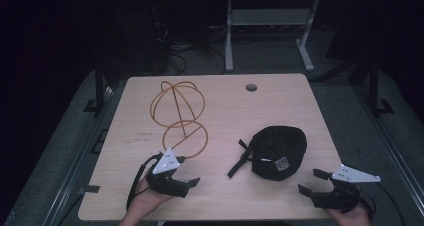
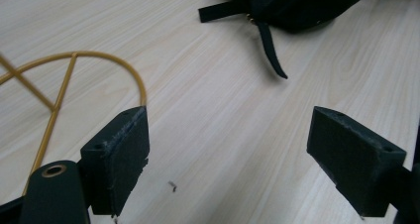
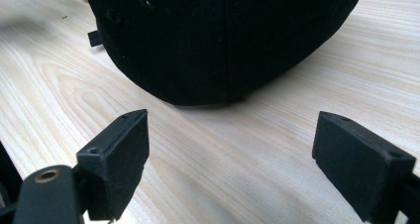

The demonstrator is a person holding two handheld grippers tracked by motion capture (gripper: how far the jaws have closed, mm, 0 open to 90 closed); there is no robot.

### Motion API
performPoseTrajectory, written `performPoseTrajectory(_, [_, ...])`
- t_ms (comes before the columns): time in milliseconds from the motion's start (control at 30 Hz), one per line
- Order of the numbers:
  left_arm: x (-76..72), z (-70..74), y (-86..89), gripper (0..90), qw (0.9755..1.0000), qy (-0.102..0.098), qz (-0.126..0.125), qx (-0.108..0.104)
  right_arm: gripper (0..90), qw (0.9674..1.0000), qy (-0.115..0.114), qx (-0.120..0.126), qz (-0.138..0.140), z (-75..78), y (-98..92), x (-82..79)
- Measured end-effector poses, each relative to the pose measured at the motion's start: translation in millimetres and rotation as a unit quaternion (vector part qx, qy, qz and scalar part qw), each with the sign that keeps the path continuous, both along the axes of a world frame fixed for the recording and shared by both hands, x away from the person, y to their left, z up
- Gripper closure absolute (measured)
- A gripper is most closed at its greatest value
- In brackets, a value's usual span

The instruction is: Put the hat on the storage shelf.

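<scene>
A black cap [image 1: 279,151] lies on the wooden table [image 1: 280,101] right of centre, its strap [image 1: 239,162] trailing to the left. A gold wire stand [image 1: 179,110] sits at the table's left centre, a wire globe above a round base ring. My left gripper [image 1: 187,171] is open just in front of that ring; its own view shows the ring [image 2: 74,54] by the left jaw, with the cap [image 2: 297,6] and strap [image 2: 270,48] farther off. My right gripper [image 1: 311,182] is open at the front right, empty, facing the cap [image 3: 223,35] a short way ahead.
A round cable hole [image 1: 251,87] is in the table's far edge. Behind the table, a white desk frame [image 1: 229,41] and loose cables [image 1: 175,51] stand on the dark floor. Bare wood lies between the two grippers near the front edge.
</scene>
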State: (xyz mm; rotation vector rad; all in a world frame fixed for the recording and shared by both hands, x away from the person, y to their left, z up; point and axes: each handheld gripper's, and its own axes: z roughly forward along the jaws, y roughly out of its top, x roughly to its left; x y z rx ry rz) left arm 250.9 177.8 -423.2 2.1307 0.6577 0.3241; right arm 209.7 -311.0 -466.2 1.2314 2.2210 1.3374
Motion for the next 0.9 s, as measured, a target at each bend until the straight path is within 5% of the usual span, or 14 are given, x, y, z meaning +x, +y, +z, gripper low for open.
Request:
performPoseTrajectory(400, [6.6,20.9,-34.6,16.7,0.9988,-0.003,-0.049,0.003,14.0,1.0,0.001,0.002,0.002,-0.5,-1.6,1.5])
performPoseTrajectory(900, [13.2,44.4,-105.0,17.2,0.9906,-0.002,-0.136,0.011,14.0,0.9999,0.002,0.001,0.011,-0.9,-2.5,0.3])
